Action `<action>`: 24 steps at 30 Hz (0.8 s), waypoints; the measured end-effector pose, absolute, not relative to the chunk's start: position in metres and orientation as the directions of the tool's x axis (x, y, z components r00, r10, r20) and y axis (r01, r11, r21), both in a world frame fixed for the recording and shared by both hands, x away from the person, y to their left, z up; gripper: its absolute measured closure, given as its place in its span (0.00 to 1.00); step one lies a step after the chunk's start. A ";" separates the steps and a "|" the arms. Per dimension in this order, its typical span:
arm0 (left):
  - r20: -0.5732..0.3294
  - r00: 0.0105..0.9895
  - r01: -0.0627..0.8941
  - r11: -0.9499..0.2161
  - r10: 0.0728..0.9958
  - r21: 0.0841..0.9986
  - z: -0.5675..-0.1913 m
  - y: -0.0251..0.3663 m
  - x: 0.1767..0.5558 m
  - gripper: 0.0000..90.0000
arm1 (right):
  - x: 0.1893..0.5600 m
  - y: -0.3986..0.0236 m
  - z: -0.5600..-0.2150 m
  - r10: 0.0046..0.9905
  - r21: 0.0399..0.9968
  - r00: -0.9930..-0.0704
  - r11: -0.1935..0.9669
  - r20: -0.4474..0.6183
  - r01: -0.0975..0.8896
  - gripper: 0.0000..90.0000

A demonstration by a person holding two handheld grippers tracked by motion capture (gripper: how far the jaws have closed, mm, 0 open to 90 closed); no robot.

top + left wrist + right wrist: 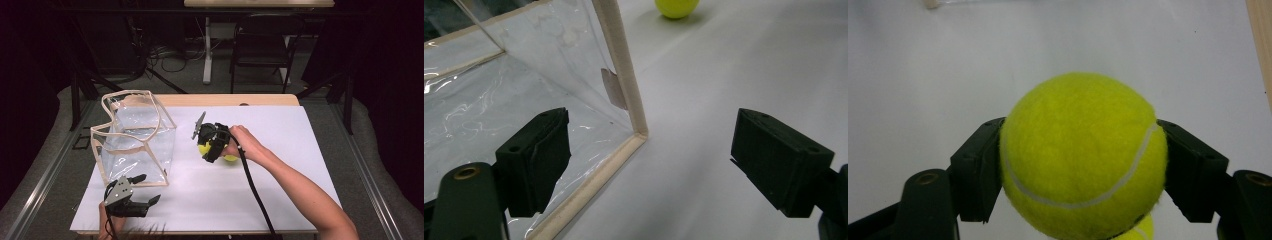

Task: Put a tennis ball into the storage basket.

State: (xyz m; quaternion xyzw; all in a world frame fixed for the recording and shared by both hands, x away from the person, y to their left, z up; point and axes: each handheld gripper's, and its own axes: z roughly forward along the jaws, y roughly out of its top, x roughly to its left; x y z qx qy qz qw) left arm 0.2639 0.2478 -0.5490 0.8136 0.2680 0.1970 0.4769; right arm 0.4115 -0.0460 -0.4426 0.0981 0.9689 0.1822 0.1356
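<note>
While the right gripper (pixel 1083 165) clamps a ball (pixel 1083 155) between its two pads, the left gripper (pixel 649 165) waits with its jaws wide apart and nothing between them, just beside the near corner of the clear bag (pixel 624 90). In the high view the ball (pixel 204 148) sits in the right gripper (pixel 210 145) over the white mat (pixel 280 175), a little right of the bag (pixel 135 135), whose open mouth faces up. A second ball (pixel 230 158) lies on the mat by the right hand, and its top edge peeks out under the held one in the right gripper view. The step in hand looks like the carry: ball gripped, not yet in the bag. The next move, as I judge it, calls for lifting the ball above the rim and across to the opening before letting go (the soft walls sag, so the rim may catch it). The left gripper could steady that corner seam.
</note>
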 end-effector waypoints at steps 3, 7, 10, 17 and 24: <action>0.066 0.778 0.248 -0.402 0.625 0.881 -0.549 0.248 0.264 0.18 | 0.413 -0.044 -0.441 0.239 0.378 -0.944 0.915 -0.229 0.140 0.29; 0.066 0.779 0.248 -0.402 0.624 0.882 -0.549 0.248 0.264 0.18 | 0.414 -0.043 -0.439 0.240 0.375 -0.943 0.916 -0.230 0.142 0.29; 0.066 0.778 0.248 -0.402 0.624 0.881 -0.549 0.248 0.264 0.18 | 0.415 -0.041 -0.437 0.239 0.371 -0.943 0.918 -0.229 0.143 0.29; 0.066 0.780 0.250 -0.406 0.623 0.879 -0.549 0.248 0.264 0.18 | 0.417 -0.037 -0.433 0.233 0.368 -0.945 0.920 -0.229 0.137 0.29; 0.063 0.780 0.251 -0.403 0.622 0.880 -0.549 0.248 0.264 0.18 | 0.421 -0.034 -0.427 0.234 0.378 -0.944 0.916 -0.231 0.135 0.29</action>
